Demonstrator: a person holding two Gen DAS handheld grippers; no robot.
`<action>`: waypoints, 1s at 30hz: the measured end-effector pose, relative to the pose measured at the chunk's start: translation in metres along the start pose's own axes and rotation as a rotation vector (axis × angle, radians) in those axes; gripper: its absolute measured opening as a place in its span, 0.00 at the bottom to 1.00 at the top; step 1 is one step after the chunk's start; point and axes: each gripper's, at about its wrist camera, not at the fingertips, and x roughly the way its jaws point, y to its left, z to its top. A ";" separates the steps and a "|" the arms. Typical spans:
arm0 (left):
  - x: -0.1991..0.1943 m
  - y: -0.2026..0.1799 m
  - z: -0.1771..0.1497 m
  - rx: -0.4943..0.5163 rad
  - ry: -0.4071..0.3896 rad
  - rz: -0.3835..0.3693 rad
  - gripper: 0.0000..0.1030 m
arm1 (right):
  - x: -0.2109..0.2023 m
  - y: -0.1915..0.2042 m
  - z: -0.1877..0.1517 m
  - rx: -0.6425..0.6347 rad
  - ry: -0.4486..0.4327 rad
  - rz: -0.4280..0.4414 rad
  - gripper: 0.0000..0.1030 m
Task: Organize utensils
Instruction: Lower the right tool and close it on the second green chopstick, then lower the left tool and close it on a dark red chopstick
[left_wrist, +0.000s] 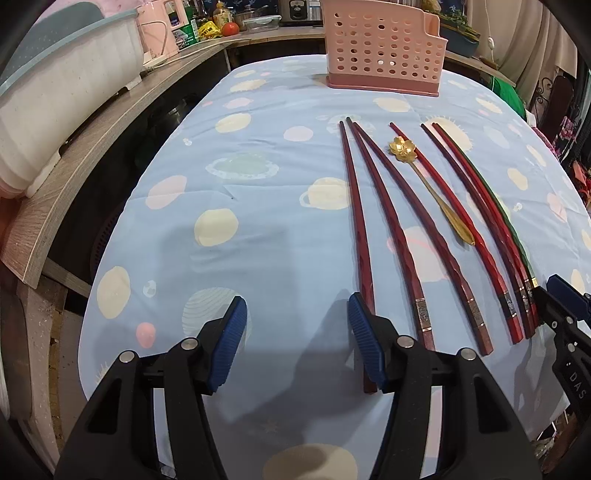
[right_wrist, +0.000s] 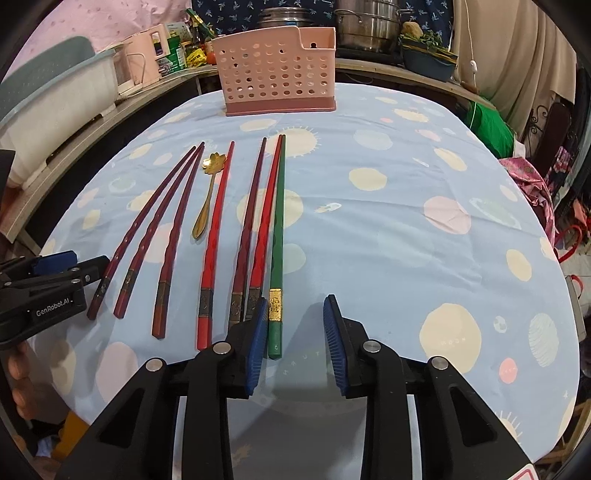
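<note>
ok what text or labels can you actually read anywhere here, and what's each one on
"GenRobot.AI": on the black body of the left tongs, seen from the right wrist view.
"DAS": on the body of the right tongs, at the left view's edge; it may be cut off.
Packages on the back counter: print too blurred to read.

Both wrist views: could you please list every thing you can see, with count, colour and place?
chopsticks: seven, six red to dark red and one green, side by side on the cloth
spoon: one, gold, among the chopsticks, flower bowl toward the basket
utensil basket: one, pink, perforated, upright at the far edge
tablecloth: one, light blue with planets
pots: steel, on the counter behind
left gripper: open, near the leftmost chopstick
right gripper: open, around the green chopstick's end
</note>
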 end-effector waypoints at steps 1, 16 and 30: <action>0.000 0.000 0.000 0.000 0.001 -0.001 0.53 | 0.000 0.000 0.000 0.000 -0.002 -0.001 0.23; 0.000 -0.005 -0.001 -0.003 0.010 -0.031 0.62 | -0.002 0.004 -0.003 -0.017 -0.004 0.003 0.07; -0.002 -0.003 -0.005 -0.015 0.002 -0.086 0.45 | -0.001 0.002 -0.002 0.002 -0.001 0.018 0.07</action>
